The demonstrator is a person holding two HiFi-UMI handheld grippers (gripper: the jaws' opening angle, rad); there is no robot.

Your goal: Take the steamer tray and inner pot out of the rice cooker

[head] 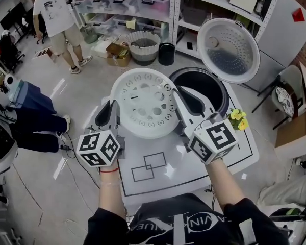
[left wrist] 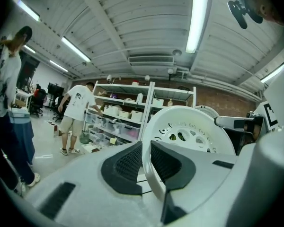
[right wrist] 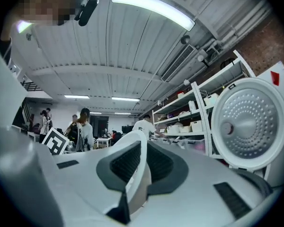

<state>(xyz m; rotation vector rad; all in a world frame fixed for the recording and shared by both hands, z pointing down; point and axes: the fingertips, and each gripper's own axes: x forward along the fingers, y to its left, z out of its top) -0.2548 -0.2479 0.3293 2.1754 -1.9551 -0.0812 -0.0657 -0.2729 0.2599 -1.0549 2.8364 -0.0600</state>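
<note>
Fingers [left wrist: 128, 167] of left gripper [head: 109, 108], right gripper [head: 186, 98] pinch steamer tray [head: 143, 106] rim, opposite sides; both held level.

Long ceiling tubes [left wrist: 199, 18] give bright, even light and burn out to white in both gripper views. The head view is sharp, with soft shadows and a pale sheen on the white table [head: 173, 172] and steamer tray [head: 143, 103]. Both gripper views bulge fisheye-style, with black corners and a blurred near foreground.
</note>
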